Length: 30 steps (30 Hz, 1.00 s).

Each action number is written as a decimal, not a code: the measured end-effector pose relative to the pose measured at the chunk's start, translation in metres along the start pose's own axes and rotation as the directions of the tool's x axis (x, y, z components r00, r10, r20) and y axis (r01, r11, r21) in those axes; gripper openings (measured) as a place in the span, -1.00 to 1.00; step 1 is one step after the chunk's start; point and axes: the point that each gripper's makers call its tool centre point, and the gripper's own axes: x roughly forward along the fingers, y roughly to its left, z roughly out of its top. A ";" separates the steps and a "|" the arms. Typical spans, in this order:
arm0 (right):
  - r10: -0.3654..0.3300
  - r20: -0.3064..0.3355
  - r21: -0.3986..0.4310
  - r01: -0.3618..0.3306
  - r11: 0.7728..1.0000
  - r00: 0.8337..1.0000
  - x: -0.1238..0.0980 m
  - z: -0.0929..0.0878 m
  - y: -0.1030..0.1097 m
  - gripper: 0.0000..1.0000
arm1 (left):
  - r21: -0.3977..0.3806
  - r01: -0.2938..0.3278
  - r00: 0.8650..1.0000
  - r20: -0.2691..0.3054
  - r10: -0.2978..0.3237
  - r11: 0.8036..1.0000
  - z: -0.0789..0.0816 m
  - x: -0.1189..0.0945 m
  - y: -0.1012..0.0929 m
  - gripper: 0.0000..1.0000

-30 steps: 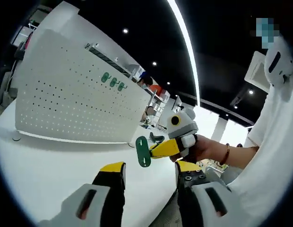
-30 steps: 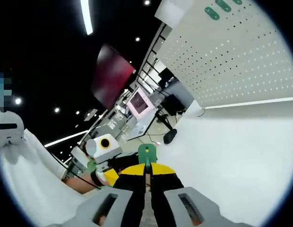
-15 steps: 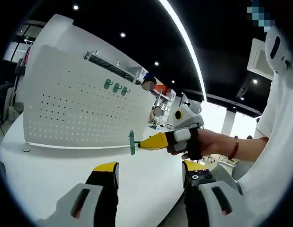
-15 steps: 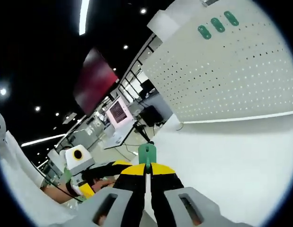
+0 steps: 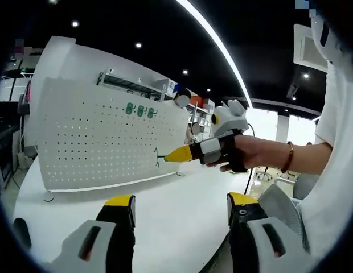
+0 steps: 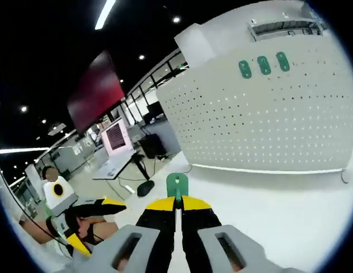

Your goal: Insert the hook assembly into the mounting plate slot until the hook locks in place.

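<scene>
A white pegboard plate [image 5: 91, 145] stands upright on the white table [image 5: 171, 199], with three green hooks [image 5: 139, 110] mounted near its top. In the left gripper view my left gripper [image 5: 181, 202] is open and holds nothing. The right gripper [image 5: 175, 154] comes in from the right, shut on a small green hook [image 5: 157, 157] a short way in front of the plate. In the right gripper view the right gripper [image 6: 177, 202] pinches the green hook [image 6: 177, 184], which points at the pegboard plate [image 6: 267, 122] below its three mounted hooks [image 6: 263, 65]. The left gripper [image 6: 85, 216] shows at lower left.
A hand and forearm with a bracelet [image 5: 288, 158] hold the right gripper. The plate's foot [image 5: 48, 197] rests on the table near its left edge. Desks and a monitor [image 6: 115, 138] stand beyond the table [image 6: 279, 210]. A long ceiling light [image 5: 213, 40] runs overhead.
The right gripper has carried the green hook up and closer to the pegboard, turning it edge-on in the left gripper view. Both cameras swung to face the plate more squarely. The left gripper stays open.
</scene>
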 end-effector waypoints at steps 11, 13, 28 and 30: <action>-0.093 0.035 -0.130 0.097 0.987 0.995 0.012 0.027 0.003 -0.98 | 0.044 -0.008 1.000 -0.006 0.008 0.999 0.004 -0.014 0.004 0.60; -0.109 0.048 -0.135 0.115 0.984 0.993 0.014 0.031 0.002 -0.98 | 0.062 -0.016 1.000 -0.012 0.017 0.998 0.005 -0.017 0.005 0.65; -0.261 0.158 -0.090 0.278 0.956 0.952 0.026 0.067 -0.021 -0.98 | 0.072 -0.035 0.999 -0.008 0.036 0.997 0.005 -0.024 0.013 0.86; -0.270 0.169 -0.088 0.288 0.954 0.948 0.028 0.072 -0.024 -0.98 | 0.063 -0.024 1.000 -0.011 0.025 0.998 0.004 -0.023 0.013 0.87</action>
